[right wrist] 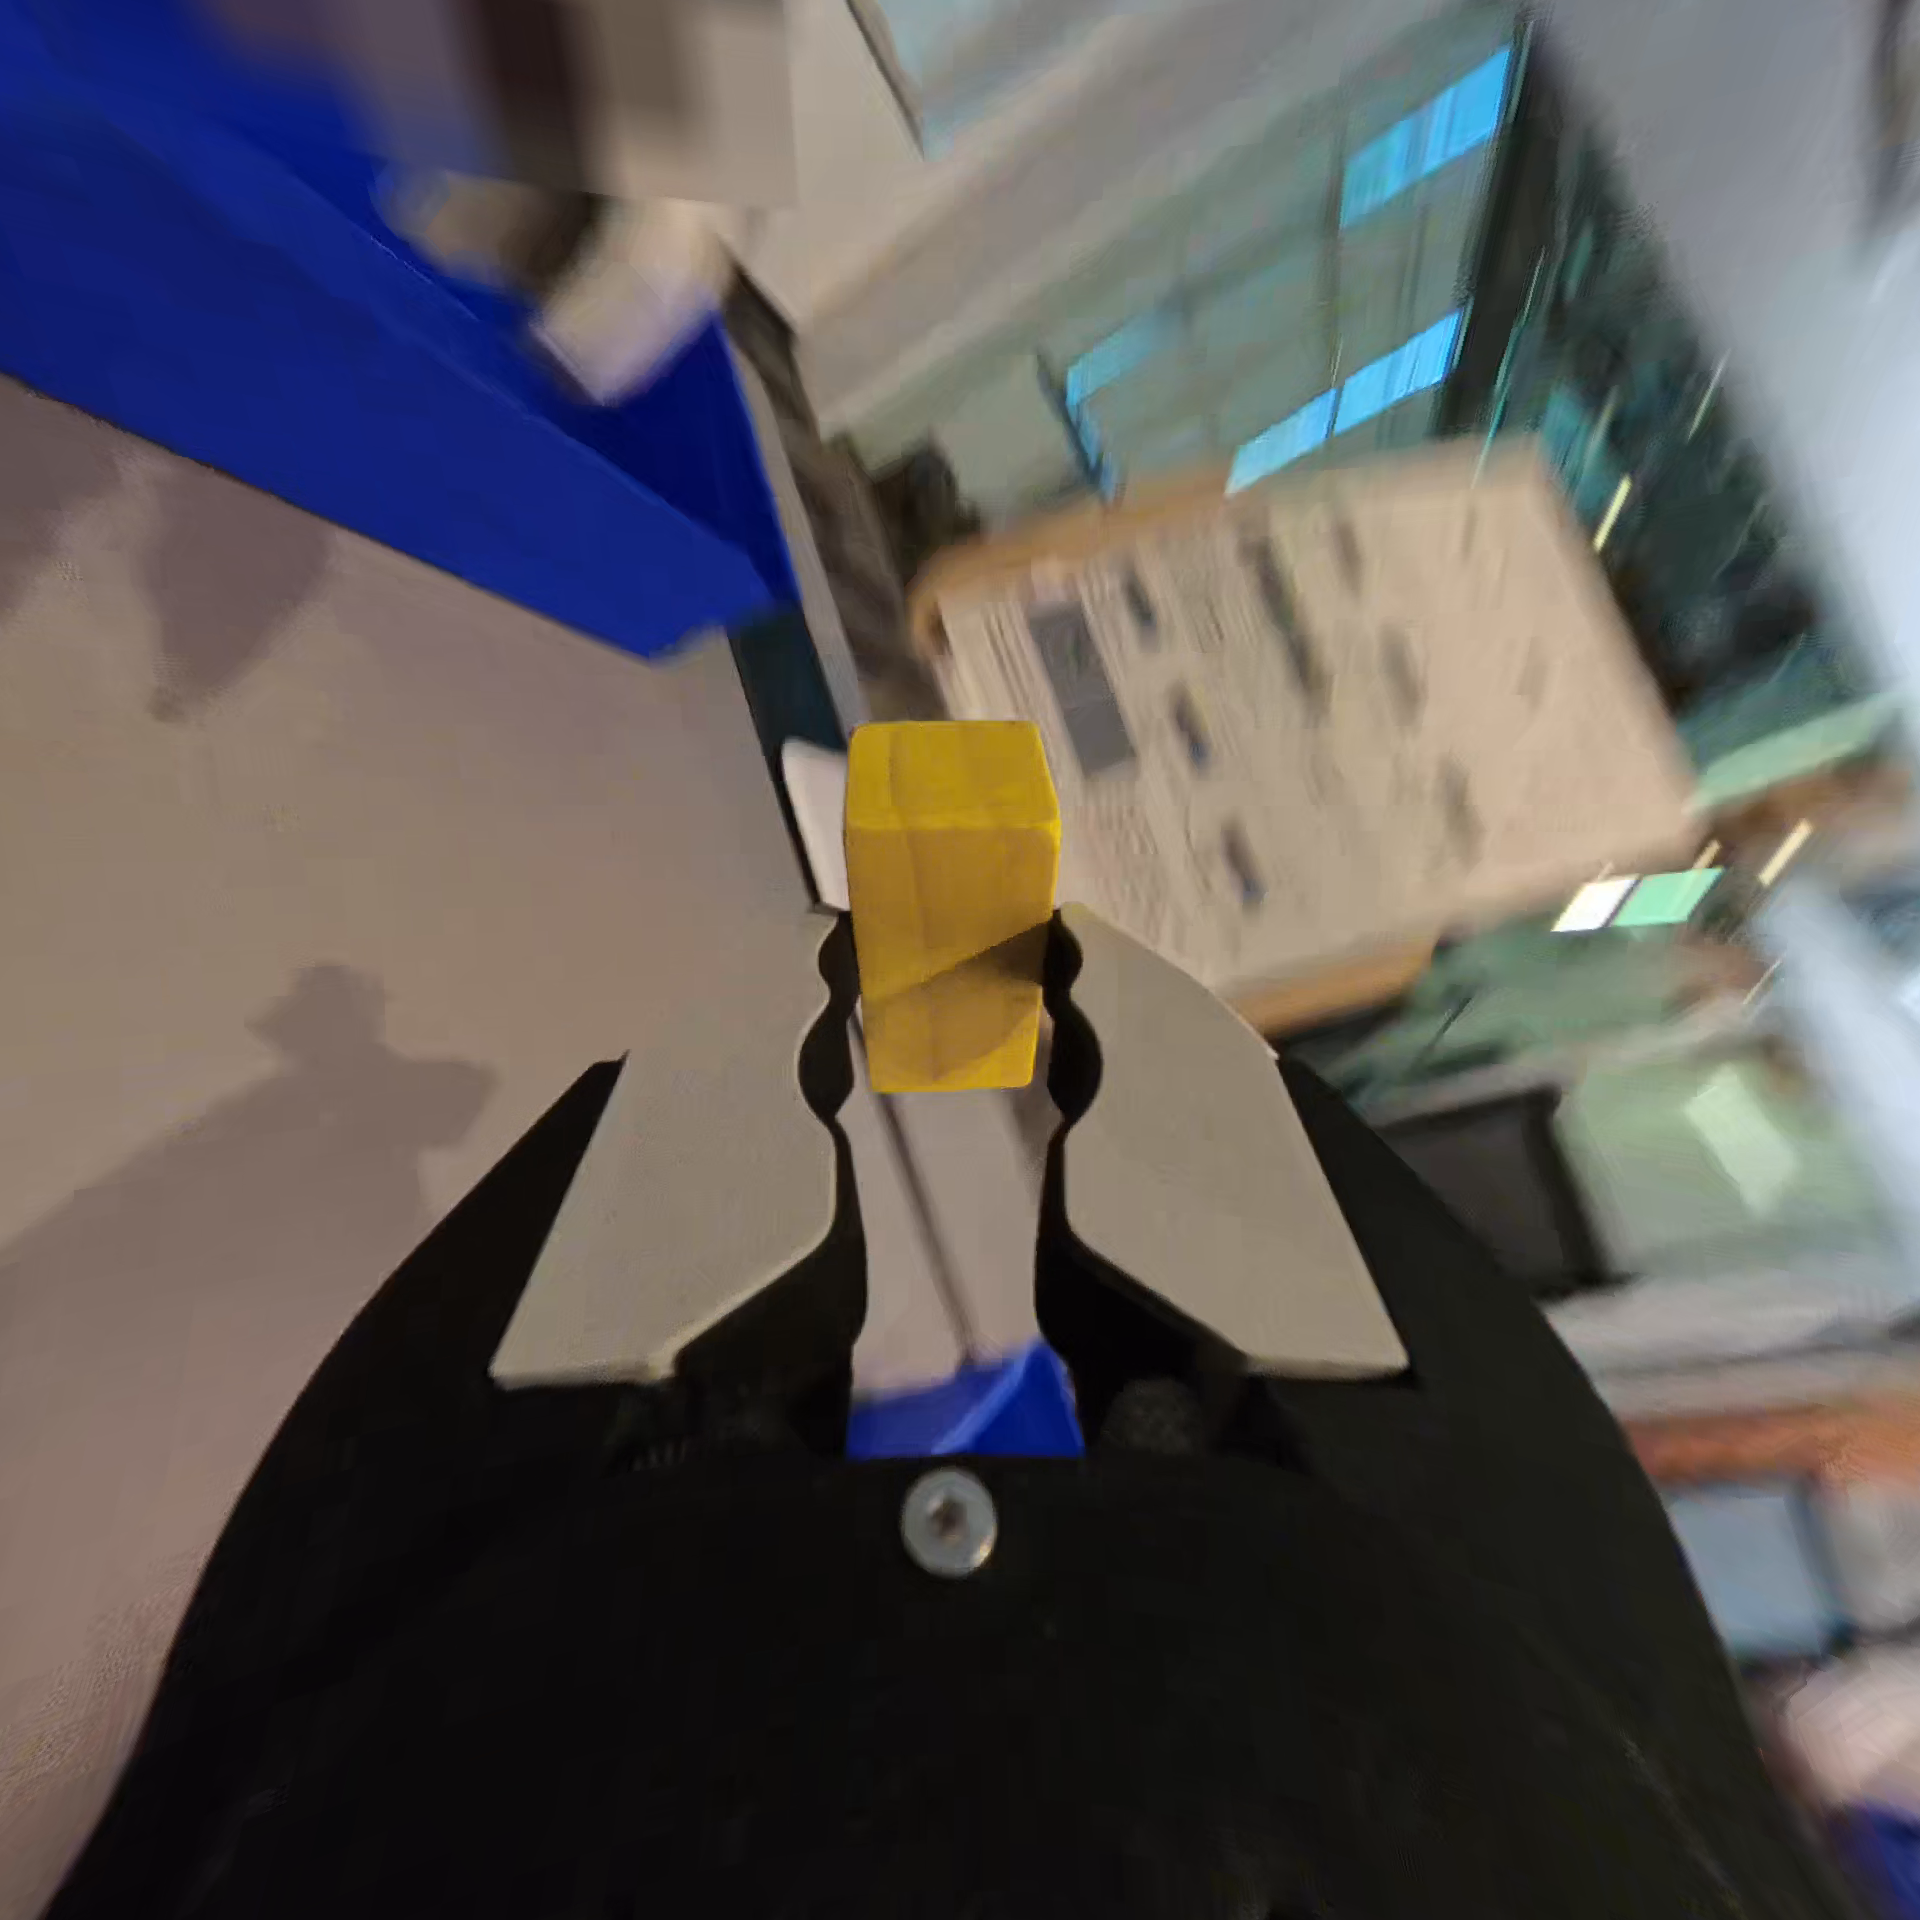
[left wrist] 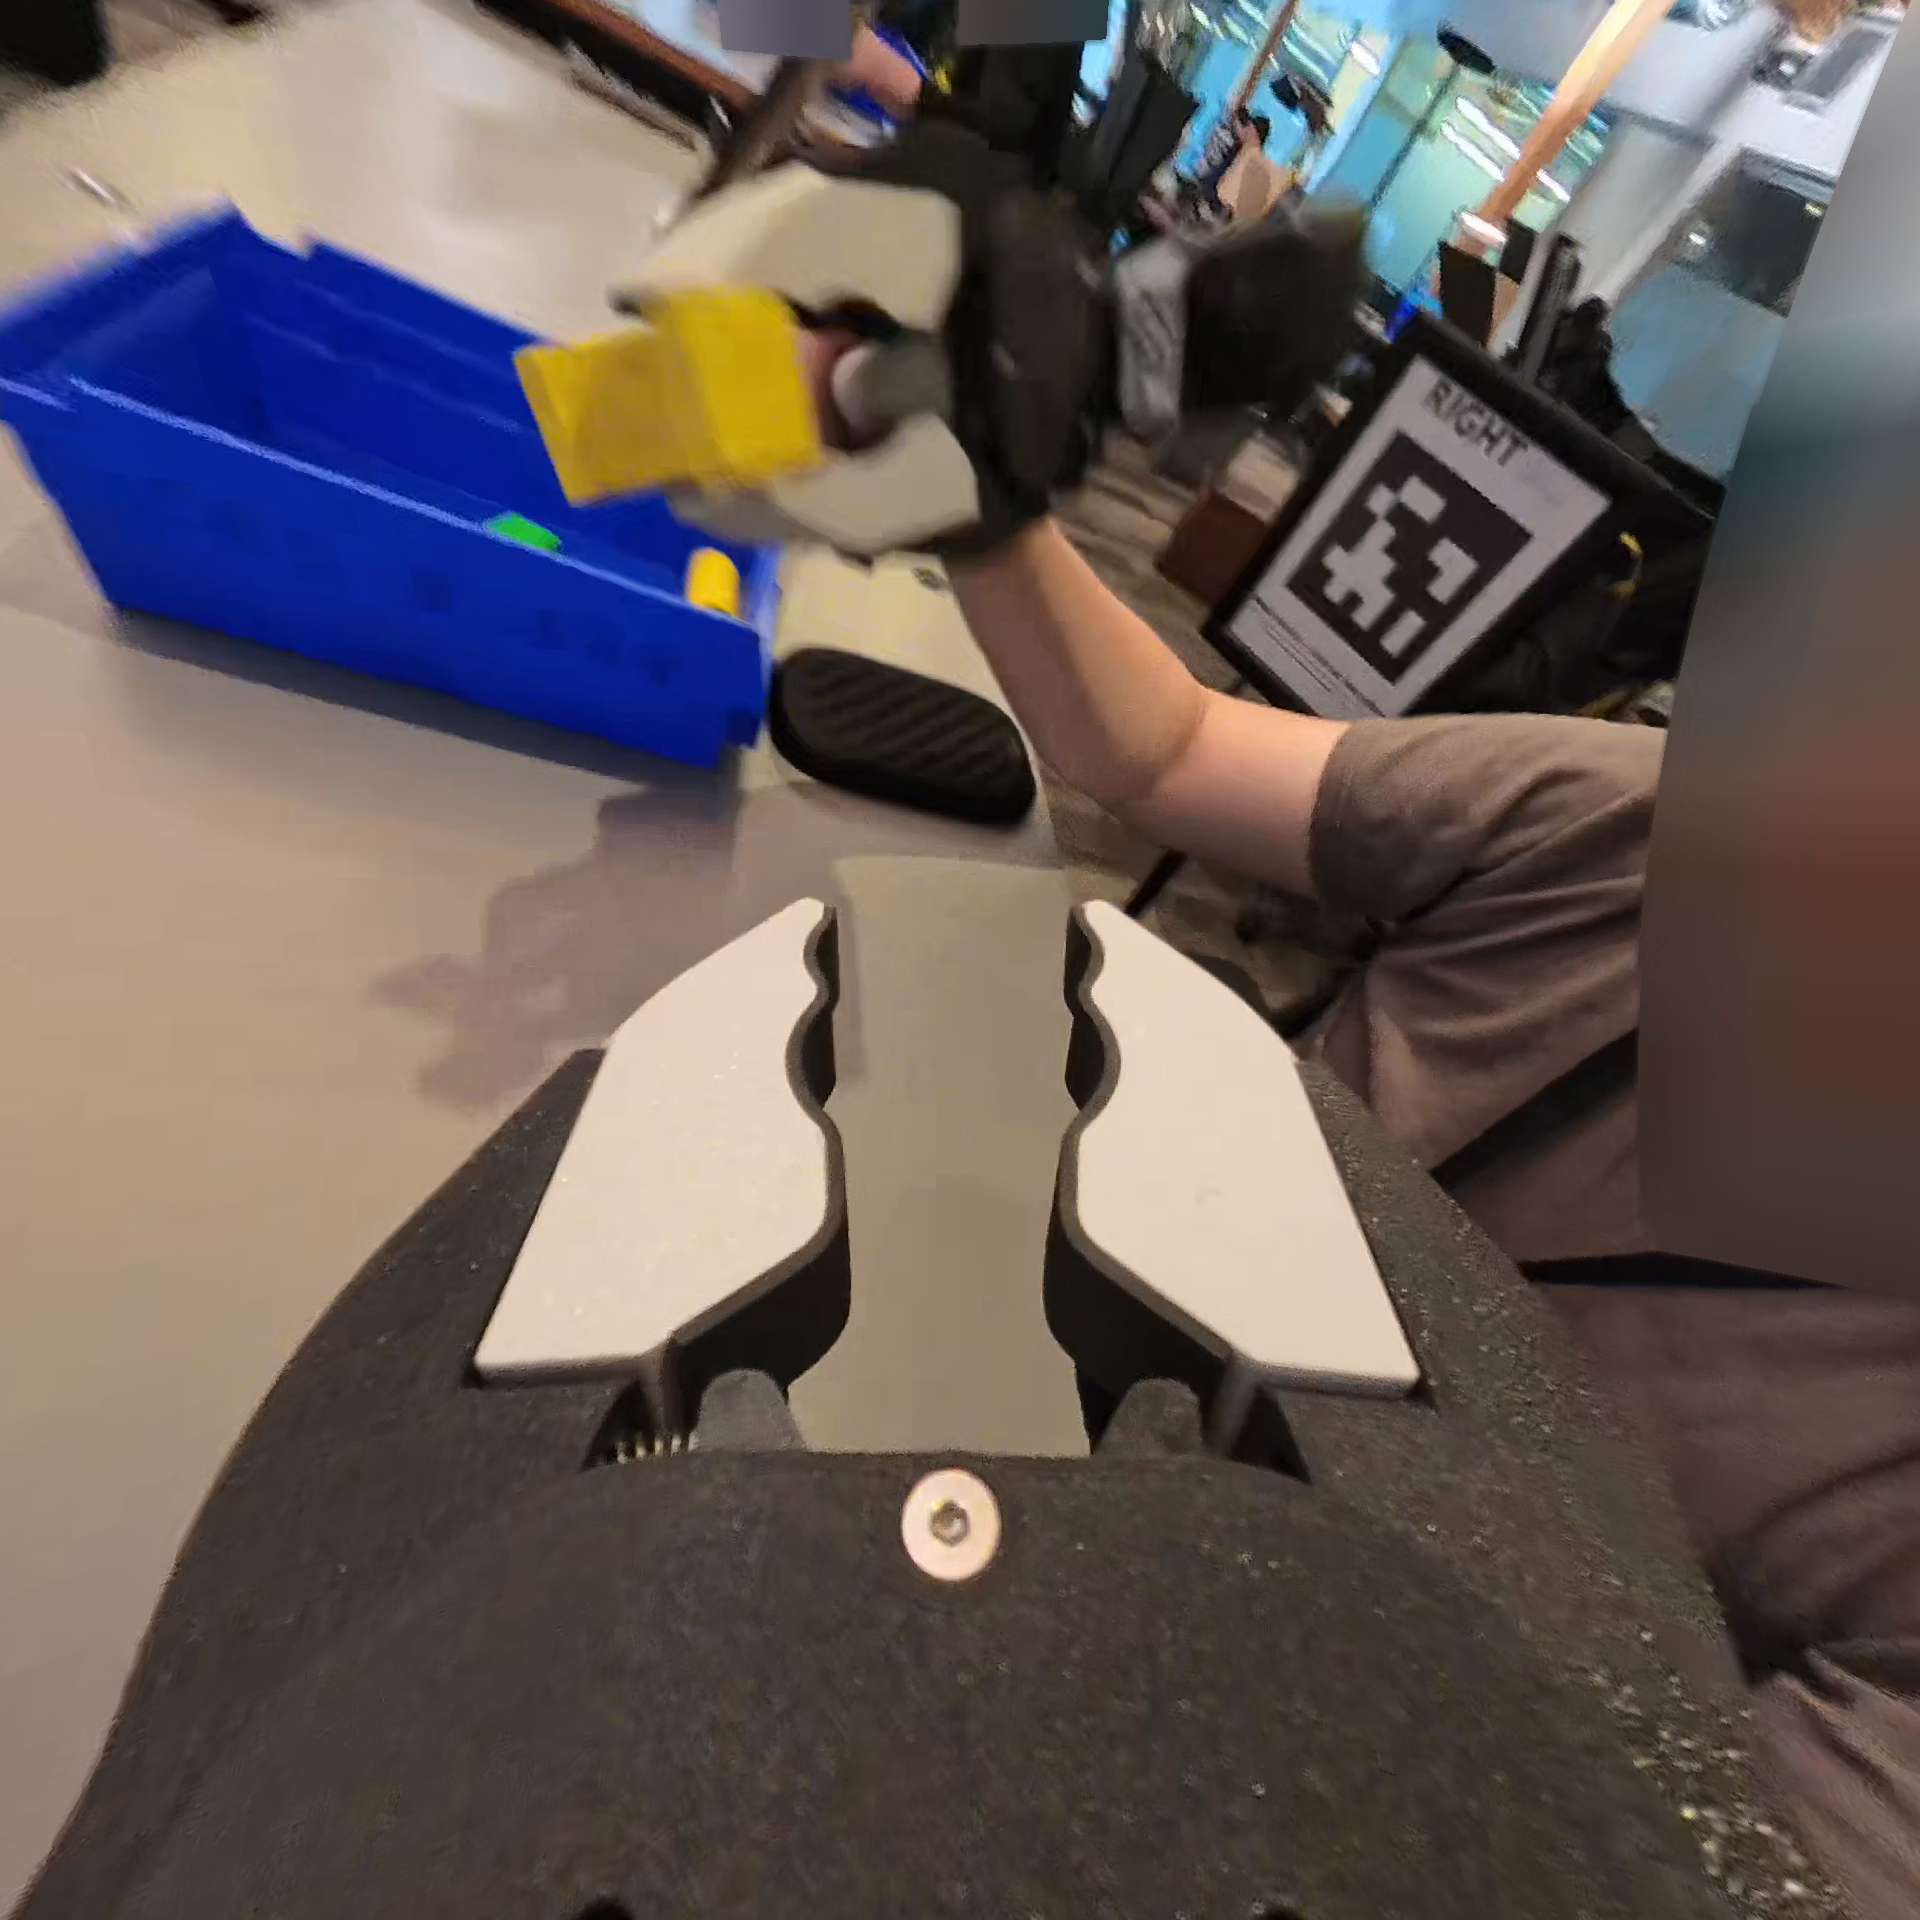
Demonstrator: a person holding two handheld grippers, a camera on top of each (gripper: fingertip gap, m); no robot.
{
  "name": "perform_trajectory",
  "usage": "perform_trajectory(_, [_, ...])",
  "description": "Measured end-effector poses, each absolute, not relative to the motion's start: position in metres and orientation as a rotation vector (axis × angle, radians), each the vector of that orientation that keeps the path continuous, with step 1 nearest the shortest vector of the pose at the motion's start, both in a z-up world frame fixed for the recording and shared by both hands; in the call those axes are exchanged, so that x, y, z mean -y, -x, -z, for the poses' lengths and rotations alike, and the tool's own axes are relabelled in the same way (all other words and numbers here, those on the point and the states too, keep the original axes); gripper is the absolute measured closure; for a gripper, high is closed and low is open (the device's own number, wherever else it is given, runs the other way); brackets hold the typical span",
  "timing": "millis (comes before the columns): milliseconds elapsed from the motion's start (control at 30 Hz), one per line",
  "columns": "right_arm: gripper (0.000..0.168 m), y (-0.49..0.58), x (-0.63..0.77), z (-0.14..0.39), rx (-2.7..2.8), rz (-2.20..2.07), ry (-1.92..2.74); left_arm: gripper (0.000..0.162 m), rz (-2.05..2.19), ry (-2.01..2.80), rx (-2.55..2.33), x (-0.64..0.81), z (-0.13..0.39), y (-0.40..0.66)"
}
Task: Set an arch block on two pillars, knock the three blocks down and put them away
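The yellow block [right wrist: 948, 914] sits pinched between the tips of the right gripper [right wrist: 948, 935], its far end jutting past the fingers, its near end between the wavy pads; the fingers [right wrist: 717, 1143] press on its two side faces. In the left wrist view the same block [left wrist: 670, 390] is held in the air by the right gripper [left wrist: 727, 400], above the near wall of the blue bin [left wrist: 343, 582] and clear of the table [left wrist: 260, 935]; the picture is blurred there, so its exact shape is hard to tell. Inside the bin, by its right end, lie a green piece [left wrist: 525, 532] and a yellow piece [left wrist: 713, 580]. The bin stands near the table's right edge; a black ribbed pad [left wrist: 902, 732] lies just beside its right end, at that edge. The left gripper [left wrist: 948, 935] hangs low over the table near the same edge, fingers spread with nothing between them, well apart from the block.
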State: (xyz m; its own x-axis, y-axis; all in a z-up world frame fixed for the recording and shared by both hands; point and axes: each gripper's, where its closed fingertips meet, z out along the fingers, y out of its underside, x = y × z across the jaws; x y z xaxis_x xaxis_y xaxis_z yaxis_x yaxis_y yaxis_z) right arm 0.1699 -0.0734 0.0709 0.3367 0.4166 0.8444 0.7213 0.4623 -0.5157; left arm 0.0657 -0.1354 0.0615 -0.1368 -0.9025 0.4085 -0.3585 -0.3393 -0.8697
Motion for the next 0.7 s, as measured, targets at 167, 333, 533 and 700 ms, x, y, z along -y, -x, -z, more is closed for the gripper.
perform_trajectory(167, [0.133, -0.377, -0.024, 0.018, 0.696, -0.104, 2.317, 0.123, 1.255, 1.619, -1.328, 0.118, -0.082, -0.039])
perform_trajectory(333, [0.133, -0.452, -0.040, 0.118, 0.454, -0.010, 2.726, 0.124, 1.113, 1.654, -1.329, 0.111, -0.077, -0.031])
perform_trajectory(533, [0.133, -0.464, -0.055, 0.142, 0.332, 0.055, 2.866, 0.127, 1.032, 1.729, -1.365, 0.106, -0.061, -0.031])
perform_trajectory(700, [0.133, -0.468, -0.068, 0.144, 0.334, 0.069, 2.836, 0.128, 1.002, 1.755, -1.338, 0.097, -0.057, -0.026])
